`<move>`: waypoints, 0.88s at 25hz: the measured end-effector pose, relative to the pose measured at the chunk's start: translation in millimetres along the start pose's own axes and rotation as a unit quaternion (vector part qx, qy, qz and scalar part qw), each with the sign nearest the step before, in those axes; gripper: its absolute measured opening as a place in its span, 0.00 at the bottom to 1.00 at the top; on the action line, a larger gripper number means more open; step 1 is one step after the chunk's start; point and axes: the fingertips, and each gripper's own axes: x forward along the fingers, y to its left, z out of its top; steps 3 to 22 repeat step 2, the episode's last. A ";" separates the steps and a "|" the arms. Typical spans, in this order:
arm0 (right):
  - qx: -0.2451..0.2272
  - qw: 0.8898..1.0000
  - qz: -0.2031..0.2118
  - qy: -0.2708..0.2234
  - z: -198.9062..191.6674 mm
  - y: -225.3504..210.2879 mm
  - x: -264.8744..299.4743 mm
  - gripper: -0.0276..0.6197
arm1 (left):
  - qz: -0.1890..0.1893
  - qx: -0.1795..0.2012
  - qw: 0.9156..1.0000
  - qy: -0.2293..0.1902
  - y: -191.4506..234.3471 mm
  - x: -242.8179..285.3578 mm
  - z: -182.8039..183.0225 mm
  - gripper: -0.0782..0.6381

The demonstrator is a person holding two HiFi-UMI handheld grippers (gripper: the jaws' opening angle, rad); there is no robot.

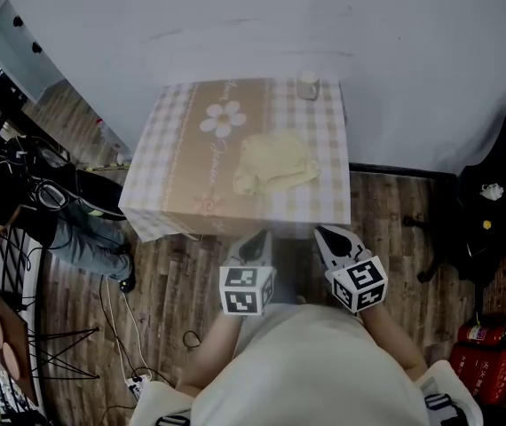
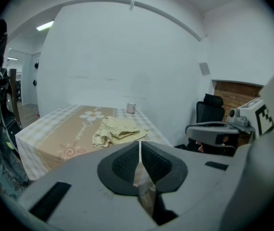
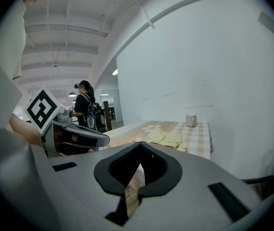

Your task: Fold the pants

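Note:
The pale yellow pants (image 1: 275,162) lie crumpled on the right half of a table (image 1: 177,180) covered by a checked cloth with a flower print. My left gripper (image 1: 262,236) and right gripper (image 1: 328,232) hover side by side in front of the table's near edge, short of the pants. In the left gripper view the pants (image 2: 118,129) lie beyond the left gripper (image 2: 140,144), whose jaws meet with nothing between them. In the right gripper view the right gripper (image 3: 140,147) is shut and empty too, with the pants (image 3: 163,137) ahead.
A small white cup (image 1: 308,85) stands at the table's far right corner, by the white wall. A person in jeans (image 1: 89,233) stands left of the table. A black office chair (image 1: 493,202) and red fire extinguishers (image 1: 484,349) are at the right. Cables lie on the wooden floor.

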 end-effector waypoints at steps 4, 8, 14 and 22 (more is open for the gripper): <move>0.001 1.000 -0.005 -0.002 0.9 -2.3 1.4 0.04 | -0.001 -0.001 1.000 0.000 0.8 0.6 0.5 0.13; 0.001 1.000 -0.005 -0.002 0.9 -2.3 1.4 0.04 | -0.001 -0.001 1.000 0.000 0.8 0.6 0.5 0.13; 0.001 1.000 -0.005 -0.002 0.9 -2.3 1.4 0.04 | -0.001 -0.001 1.000 0.000 0.8 0.6 0.5 0.13; 0.001 1.000 -0.005 -0.002 0.9 -2.3 1.4 0.04 | -0.001 -0.001 1.000 0.000 0.8 0.6 0.5 0.13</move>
